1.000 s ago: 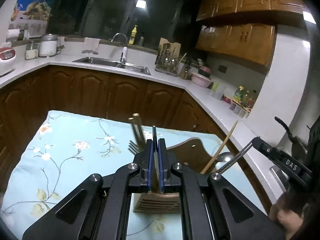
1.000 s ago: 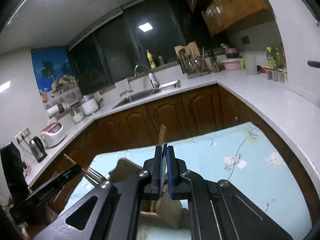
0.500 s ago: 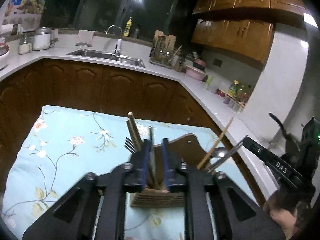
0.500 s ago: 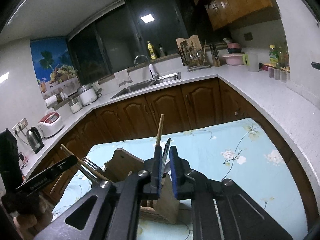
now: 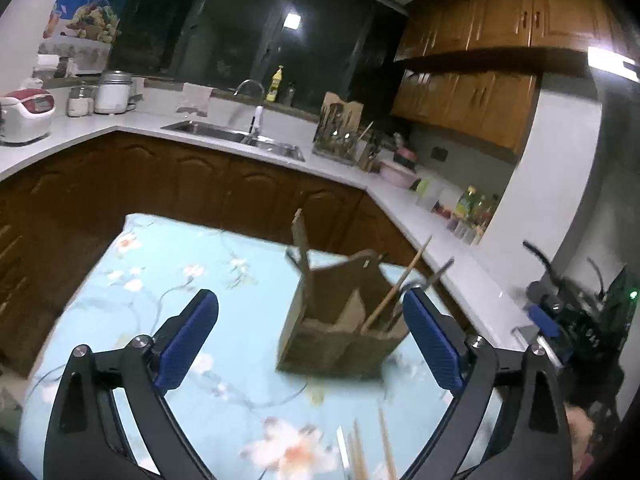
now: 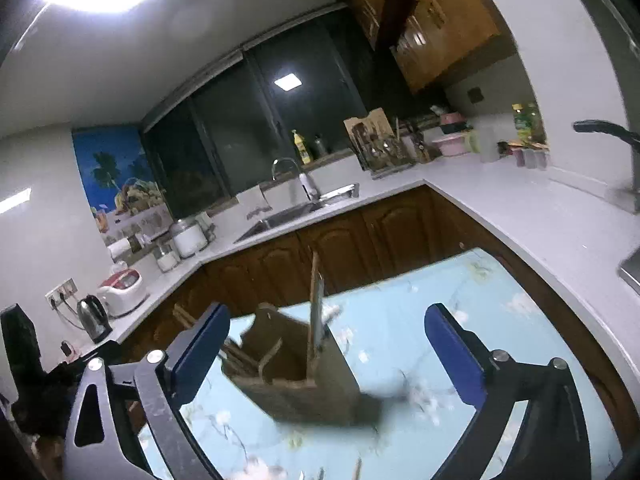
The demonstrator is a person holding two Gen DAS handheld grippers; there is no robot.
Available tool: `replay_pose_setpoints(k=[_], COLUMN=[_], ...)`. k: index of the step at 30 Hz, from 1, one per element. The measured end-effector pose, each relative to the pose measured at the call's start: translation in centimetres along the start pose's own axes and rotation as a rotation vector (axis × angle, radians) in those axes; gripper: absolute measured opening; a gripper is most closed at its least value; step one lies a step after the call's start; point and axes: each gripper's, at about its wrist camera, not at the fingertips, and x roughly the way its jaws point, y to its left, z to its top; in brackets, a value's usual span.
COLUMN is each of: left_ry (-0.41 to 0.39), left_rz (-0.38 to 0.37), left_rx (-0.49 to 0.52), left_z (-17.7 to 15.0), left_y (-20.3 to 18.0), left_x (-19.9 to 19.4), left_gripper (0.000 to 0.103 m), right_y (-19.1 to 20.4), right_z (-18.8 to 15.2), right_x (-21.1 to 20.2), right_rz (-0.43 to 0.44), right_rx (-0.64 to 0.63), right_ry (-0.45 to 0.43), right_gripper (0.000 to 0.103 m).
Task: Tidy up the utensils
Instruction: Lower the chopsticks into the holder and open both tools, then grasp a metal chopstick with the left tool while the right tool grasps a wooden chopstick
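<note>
A wooden utensil holder [image 5: 340, 336] stands on the light blue floral tablecloth [image 5: 168, 292]. Chopsticks, a fork and a spoon stick up out of it. My left gripper [image 5: 312, 344] is wide open and empty, pulled back in front of the holder. In the right wrist view the same holder [image 6: 300, 372] holds a chopstick and a metal utensil handle [image 6: 318, 312]. My right gripper [image 6: 332, 356] is wide open and empty, also a little back from the holder. Loose chopsticks [image 5: 360, 452] lie on the cloth near the bottom edge of the left wrist view.
White counters [image 5: 340, 168] with brown cabinets wrap around the table. A sink [image 5: 236, 136], a dish rack [image 5: 340, 136], a rice cooker [image 5: 28, 112] and bottles [image 5: 472, 204] sit on them. The other gripper shows at the right edge of the left wrist view [image 5: 560, 328].
Both grippers opened wide and let go of the utensils they held, which now stand in the holder. Both grippers drew back from the holder.
</note>
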Motion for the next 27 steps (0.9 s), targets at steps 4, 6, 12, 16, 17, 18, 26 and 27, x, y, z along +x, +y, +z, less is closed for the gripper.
replay_pose_setpoints(k=[4, 6, 12, 16, 17, 18, 26, 27], left_ry=[0.047, 0.082, 0.17, 0.247, 0.26, 0.269, 0.332, 0.337], left_rz=[0.034, 0.032, 0.065, 0.087, 0.087, 0.088, 0.052, 0.047], left_rx=[0.016, 0.018, 0.018, -0.019, -0.02, -0.017, -0.012, -0.007], left_z=[-2.8, -4.7, -9.1, -11.6, -12.2, -12.6, -14.1, -14.0], left_y=[0.4, 0.5, 0.7, 1.3, 1.3, 1.3, 0.8, 0.6], left_x=[-1.3, -1.7, -1.9, -1.0, -0.9, -0.9, 0.6, 0.8], left_gripper=[0.096, 0.096, 0.096, 0.096, 0.096, 0.096, 0.096, 0.096], right_y=[-0.7, -1.2, -2.8, -3.7, -4.0, -4.2, -4.3, -4.3], right_z=[-2.3, -3.9, -8.3, -10.7, -11.2, -11.5, -13.0, -13.1], right_x=[-2.3, -3.2, -4.7, -4.8, -4.7, -4.7, -3.3, -3.1], right_rz=[-0.022, -0.047, -0.105, -0.15, -0.149, -0.147, -0.128, -0.123], right_rx=[-0.017, -0.027, -0.002, 0.018, 0.027, 0.039, 0.058, 0.059], right_ry=[0.038, 0.063, 0.156, 0.206, 0.22, 0.233, 0.313, 0.321], right_gripper=[0.102, 0.102, 0.102, 0.102, 0.102, 0.102, 0.102, 0.102])
